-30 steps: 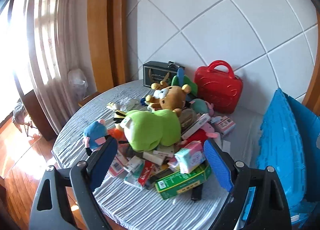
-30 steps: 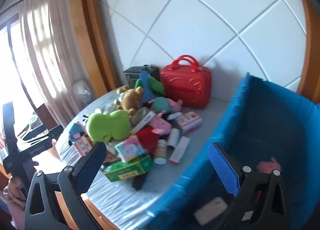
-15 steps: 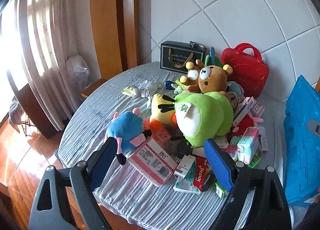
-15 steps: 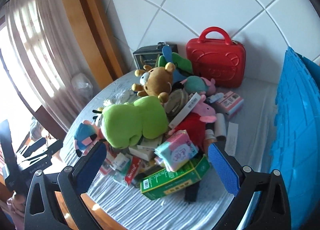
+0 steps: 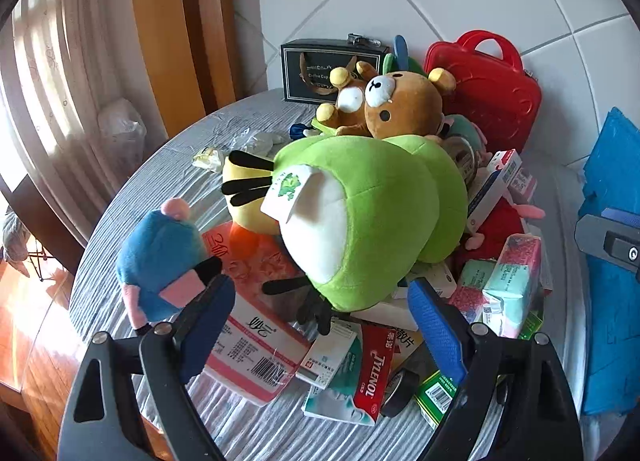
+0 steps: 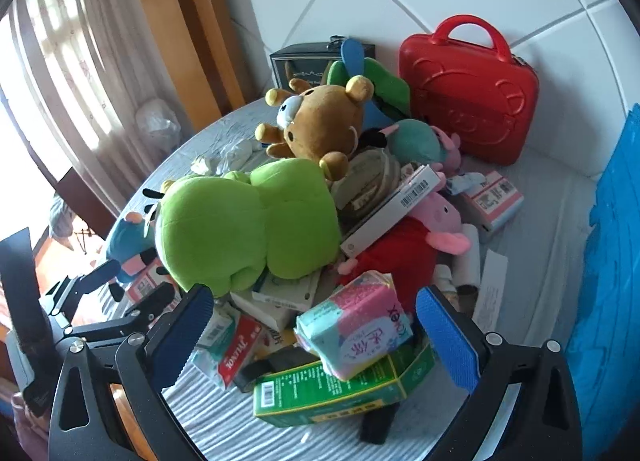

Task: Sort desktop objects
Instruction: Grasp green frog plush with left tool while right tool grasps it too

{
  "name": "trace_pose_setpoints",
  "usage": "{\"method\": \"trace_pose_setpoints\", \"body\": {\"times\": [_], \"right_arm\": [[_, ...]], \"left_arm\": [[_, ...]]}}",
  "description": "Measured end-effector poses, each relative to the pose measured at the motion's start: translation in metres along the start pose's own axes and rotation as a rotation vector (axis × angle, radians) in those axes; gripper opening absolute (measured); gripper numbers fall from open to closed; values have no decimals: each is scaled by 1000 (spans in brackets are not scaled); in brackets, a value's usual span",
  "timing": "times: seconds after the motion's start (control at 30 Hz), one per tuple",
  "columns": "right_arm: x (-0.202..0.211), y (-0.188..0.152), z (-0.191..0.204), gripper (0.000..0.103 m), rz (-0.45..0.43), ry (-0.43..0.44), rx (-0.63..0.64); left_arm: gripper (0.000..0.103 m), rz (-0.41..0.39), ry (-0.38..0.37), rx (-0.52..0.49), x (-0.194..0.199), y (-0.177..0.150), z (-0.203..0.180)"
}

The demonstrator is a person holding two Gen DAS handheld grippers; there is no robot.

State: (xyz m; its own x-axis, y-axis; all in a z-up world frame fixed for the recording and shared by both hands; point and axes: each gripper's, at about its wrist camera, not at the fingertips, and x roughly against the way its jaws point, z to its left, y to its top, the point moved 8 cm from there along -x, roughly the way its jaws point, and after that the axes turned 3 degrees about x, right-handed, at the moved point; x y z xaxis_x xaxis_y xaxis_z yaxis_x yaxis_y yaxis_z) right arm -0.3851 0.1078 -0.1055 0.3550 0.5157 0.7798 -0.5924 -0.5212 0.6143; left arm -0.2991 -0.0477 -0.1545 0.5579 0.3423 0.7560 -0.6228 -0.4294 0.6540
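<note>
Closer now than a second ago, both my grippers have dropped toward the pile on the round table (image 5: 168, 165), and the toys fill far more of each view. My left gripper (image 5: 320, 325) stands wide, nothing between its blue pads; it hovers over the near edge of the heap, with the green plush (image 5: 360, 221) just beyond it and the blue plush (image 5: 160, 257) beside its left finger. My right gripper (image 6: 312, 329) is just as wide and empty, and a pink-and-teal tissue pack (image 6: 352, 333) lies between its fingers without touching either pad.

Much is buried. The green plush covers most of a yellow striped toy (image 5: 244, 197) and the boxes under it. The brown bear (image 5: 404, 109) hides part of the black box (image 5: 320, 65) at the wall. The blue bin (image 6: 608, 261) is cut off at the right edge, and the red case (image 6: 468, 97) stands against the tiles behind everything.

"TYLENOL" reads plainly on a red-and-white box (image 5: 372, 373) by a roll of black tape (image 5: 400, 385). The black box says "Coffee Cup". The pink-bordered packet (image 5: 256, 341) and the green carton (image 6: 344, 385) carry Chinese print and barcodes I cannot read.
</note>
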Motion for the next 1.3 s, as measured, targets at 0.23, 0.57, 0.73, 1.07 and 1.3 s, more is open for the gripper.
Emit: {"method": "trace_pose_setpoints", "body": {"times": [0.23, 0.57, 0.73, 1.07, 1.3], "right_arm": [[-46, 9, -2, 103, 57, 20, 86], [-90, 15, 20, 103, 110, 71, 129], [-116, 20, 30, 103, 152, 121, 97], [-150, 11, 27, 103, 186, 113, 92], [-157, 11, 23, 103, 164, 108, 146]], "left_arm": [[89, 75, 24, 30, -52, -1, 0], [91, 28, 98, 8, -56, 37, 42], [91, 39, 25, -44, -53, 32, 39], [92, 77, -22, -102, -83, 13, 17], [92, 98, -60, -26, -84, -4, 14]]}}
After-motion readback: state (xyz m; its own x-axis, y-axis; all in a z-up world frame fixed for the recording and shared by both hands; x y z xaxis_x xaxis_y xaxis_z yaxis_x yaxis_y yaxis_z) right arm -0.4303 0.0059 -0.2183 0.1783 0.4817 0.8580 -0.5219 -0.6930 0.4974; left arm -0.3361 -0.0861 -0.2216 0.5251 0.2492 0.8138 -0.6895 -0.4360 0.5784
